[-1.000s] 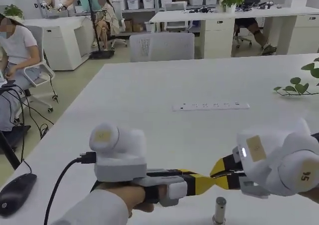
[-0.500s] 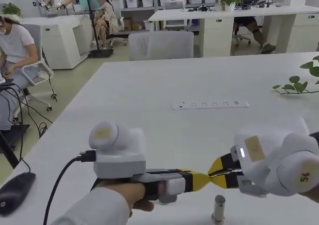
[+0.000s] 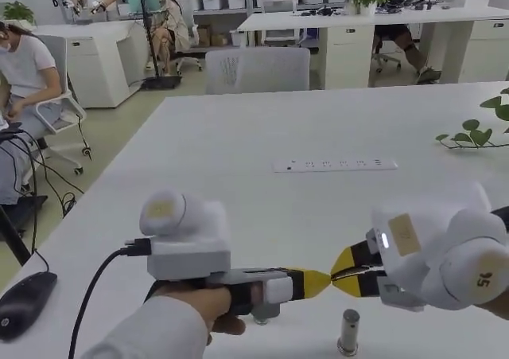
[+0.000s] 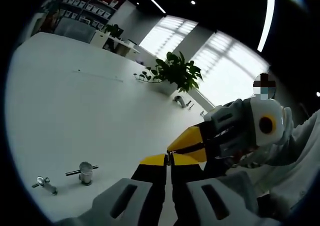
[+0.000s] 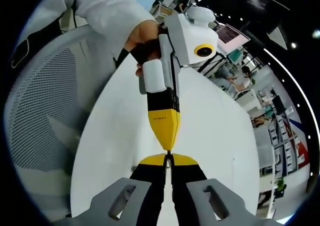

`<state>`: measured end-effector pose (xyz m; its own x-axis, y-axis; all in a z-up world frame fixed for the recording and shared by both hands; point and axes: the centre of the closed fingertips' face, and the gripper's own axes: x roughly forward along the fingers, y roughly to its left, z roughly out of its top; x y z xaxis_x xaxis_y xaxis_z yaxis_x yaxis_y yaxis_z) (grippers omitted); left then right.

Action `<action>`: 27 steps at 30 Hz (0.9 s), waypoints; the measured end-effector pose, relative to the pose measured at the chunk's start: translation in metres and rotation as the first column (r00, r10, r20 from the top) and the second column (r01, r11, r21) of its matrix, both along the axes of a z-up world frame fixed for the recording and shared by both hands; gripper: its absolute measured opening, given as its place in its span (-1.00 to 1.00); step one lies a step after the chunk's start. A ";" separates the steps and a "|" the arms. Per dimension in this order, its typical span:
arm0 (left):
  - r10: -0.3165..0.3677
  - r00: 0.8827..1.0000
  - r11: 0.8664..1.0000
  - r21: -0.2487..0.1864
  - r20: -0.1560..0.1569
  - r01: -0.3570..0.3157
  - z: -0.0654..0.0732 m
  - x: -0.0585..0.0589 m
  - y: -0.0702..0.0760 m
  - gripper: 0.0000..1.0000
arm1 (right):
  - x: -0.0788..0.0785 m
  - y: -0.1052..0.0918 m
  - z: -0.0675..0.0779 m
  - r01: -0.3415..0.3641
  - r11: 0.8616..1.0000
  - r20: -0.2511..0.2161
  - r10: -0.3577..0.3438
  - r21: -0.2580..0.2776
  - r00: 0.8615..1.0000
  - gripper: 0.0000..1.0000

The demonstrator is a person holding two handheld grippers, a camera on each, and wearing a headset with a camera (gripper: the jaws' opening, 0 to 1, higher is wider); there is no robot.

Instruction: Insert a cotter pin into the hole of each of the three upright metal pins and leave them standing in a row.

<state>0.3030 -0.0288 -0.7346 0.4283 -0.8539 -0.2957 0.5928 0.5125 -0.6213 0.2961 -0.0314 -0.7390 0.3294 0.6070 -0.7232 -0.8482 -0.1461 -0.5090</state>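
Observation:
One upright metal pin (image 3: 348,332) stands at the table's near edge, just below the two gripper tips. In the left gripper view, a short metal pin (image 4: 86,172) with a cotter pin crossing it stands at lower left. A second small pin (image 4: 45,184) sits beside it. My left gripper (image 3: 320,281) points right and my right gripper (image 3: 334,277) points left, so their yellow tips meet above the table. Both sets of jaws are closed, and I see nothing between them. The left gripper view shows its own gripper (image 4: 169,160) nose to nose with the right gripper (image 4: 171,148). The right gripper view shows its own gripper (image 5: 169,160) against the left gripper (image 5: 167,147).
A white power strip (image 3: 334,165) lies mid-table and plant leaves (image 3: 475,136) reach in from the right edge. A grey chair (image 3: 256,72) stands behind the table. A black mouse (image 3: 24,305) and a cable lie at near left. People sit at far left.
The two grippers have drawn slightly apart. Their yellow jaws overlapped a second ago and now only the tips touch. The upright pin has stayed in place.

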 end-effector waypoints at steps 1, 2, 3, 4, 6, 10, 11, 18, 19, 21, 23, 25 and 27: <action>0.004 1.000 1.000 -0.003 0.001 -0.004 0.001 0.000 0.000 -1.00 | 0.000 0.000 0.000 -0.001 1.000 0.002 0.001 0.000 1.000 -0.92; 0.005 1.000 1.000 -0.005 0.001 -0.005 0.001 0.001 0.000 -1.00 | 0.000 0.000 0.001 -0.001 1.000 0.002 0.001 0.000 1.000 -0.92; 0.005 1.000 1.000 -0.006 0.002 -0.005 0.001 0.001 0.000 -1.00 | 0.001 0.000 0.001 0.001 1.000 0.003 -0.001 0.002 1.000 -0.92; 0.005 1.000 1.000 -0.005 0.003 -0.005 0.002 0.001 0.000 -1.00 | 0.001 0.000 0.001 0.001 1.000 0.001 -0.001 0.003 1.000 -0.91; 0.007 1.000 1.000 -0.006 0.006 -0.007 0.002 0.002 0.000 -1.00 | 0.002 0.000 0.002 0.004 1.000 0.000 -0.004 0.006 1.000 -0.91; 0.011 1.000 1.000 -0.001 0.014 -0.011 0.002 0.002 0.002 -1.00 | 0.002 -0.001 0.001 0.012 1.000 -0.010 -0.012 0.003 1.000 -0.85; 0.010 1.000 1.000 0.000 0.017 -0.010 0.002 0.002 0.003 -1.00 | 0.001 -0.002 -0.001 0.012 1.000 -0.018 -0.012 -0.001 1.000 -0.83; -0.014 0.998 1.000 0.020 0.062 0.013 0.004 -0.004 0.005 -1.00 | 0.001 -0.008 0.000 0.019 1.000 -0.047 -0.020 -0.012 0.999 -0.77; -0.019 0.997 1.000 0.024 0.069 0.018 0.004 -0.004 0.005 -1.00 | 0.001 -0.009 -0.001 0.021 1.000 -0.055 -0.022 -0.012 0.998 -0.77; -0.038 0.996 0.999 0.031 0.085 0.035 0.003 -0.007 0.004 -1.00 | 0.000 -0.011 -0.002 0.023 1.000 -0.077 -0.024 -0.015 0.997 -0.77; -0.047 0.992 0.998 0.053 0.118 0.041 0.003 -0.007 0.005 -1.00 | -0.001 -0.013 -0.003 0.026 1.000 -0.102 -0.028 -0.015 0.994 -0.77; -0.071 0.985 0.995 0.078 0.154 0.060 0.002 -0.010 0.005 -1.00 | -0.006 -0.013 -0.005 0.034 0.999 -0.160 -0.033 0.004 0.986 -0.77; -0.099 0.976 0.991 0.103 0.192 0.080 0.001 -0.013 0.004 -1.00 | -0.012 -0.013 -0.007 0.044 0.999 -0.230 -0.038 0.021 0.972 -0.77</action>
